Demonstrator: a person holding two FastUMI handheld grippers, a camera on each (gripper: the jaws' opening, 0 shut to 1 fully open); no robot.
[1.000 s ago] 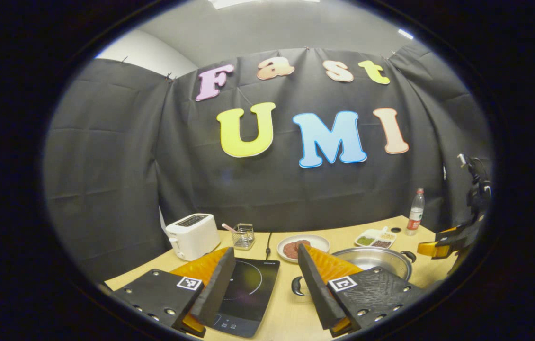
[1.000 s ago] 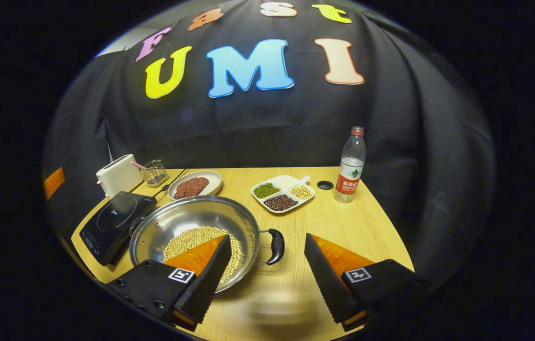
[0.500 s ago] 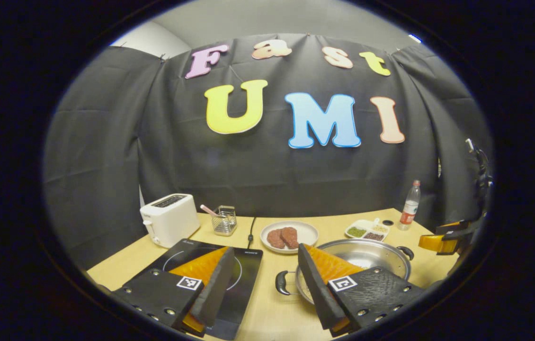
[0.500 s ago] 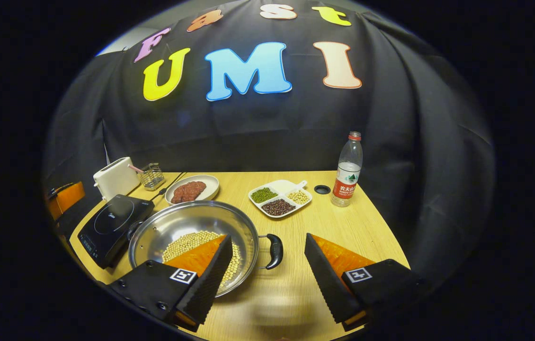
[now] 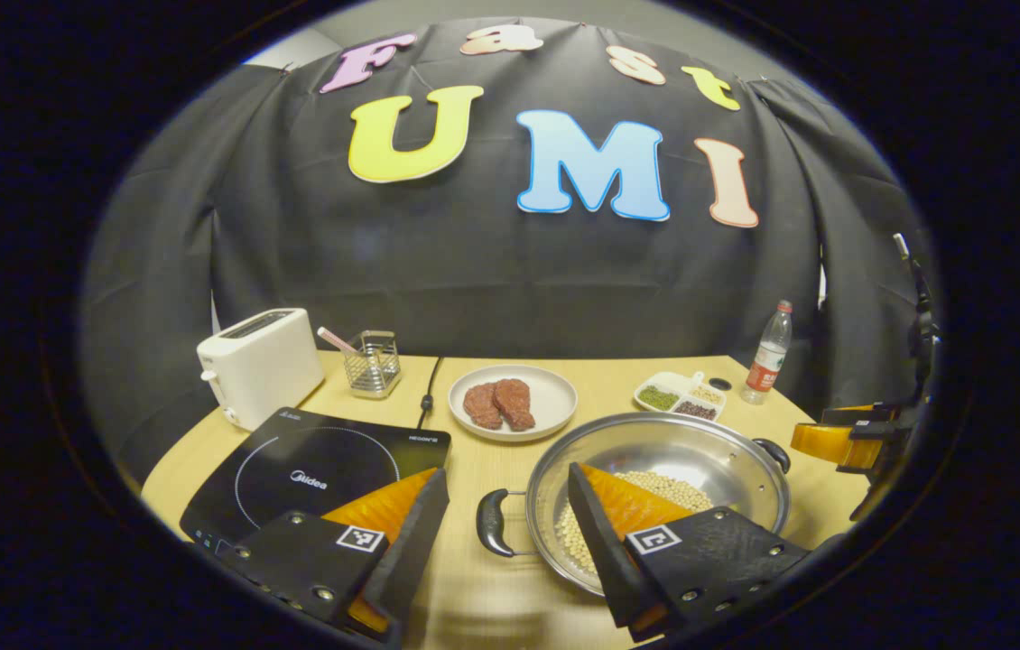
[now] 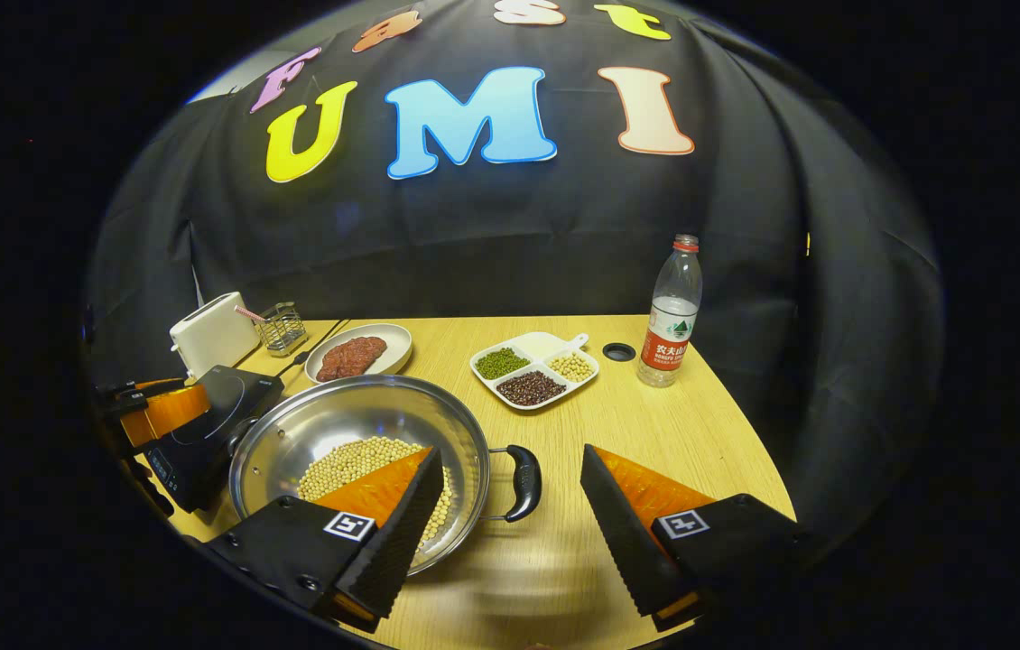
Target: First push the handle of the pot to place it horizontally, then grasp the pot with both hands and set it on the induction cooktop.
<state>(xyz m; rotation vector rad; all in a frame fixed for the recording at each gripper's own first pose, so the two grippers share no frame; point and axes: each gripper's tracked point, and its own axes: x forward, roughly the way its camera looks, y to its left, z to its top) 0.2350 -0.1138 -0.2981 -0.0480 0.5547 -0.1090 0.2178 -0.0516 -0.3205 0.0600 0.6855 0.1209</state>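
Note:
A steel pot (image 5: 654, 442) with soybeans in its bottom stands on the wooden table, to the right of the black induction cooktop (image 5: 320, 460). Its black left handle (image 5: 492, 524) lies low between the fingers of my open left gripper (image 5: 504, 478), untouched. In the right gripper view the pot (image 6: 357, 415) sits left of centre, and its right handle (image 6: 523, 483) lies between the fingers of my open right gripper (image 6: 511, 454), also untouched. The left gripper (image 6: 158, 411) shows at the far left over the cooktop (image 6: 203, 442). The right gripper (image 5: 844, 442) appears at the right edge beyond the pot.
Behind the cooktop stand a white toaster (image 5: 257, 366) and a wire holder (image 5: 372, 363). A plate of meat (image 5: 512, 402), a divided dish of beans (image 6: 535, 368) and a water bottle (image 6: 672, 311) lie farther back. The table's right edge (image 6: 745, 451) is close.
The left gripper's view has tipped down and come closer, so the pot's left handle now lies between its fingers. The left gripper has entered the right gripper view. The right gripper barely moved.

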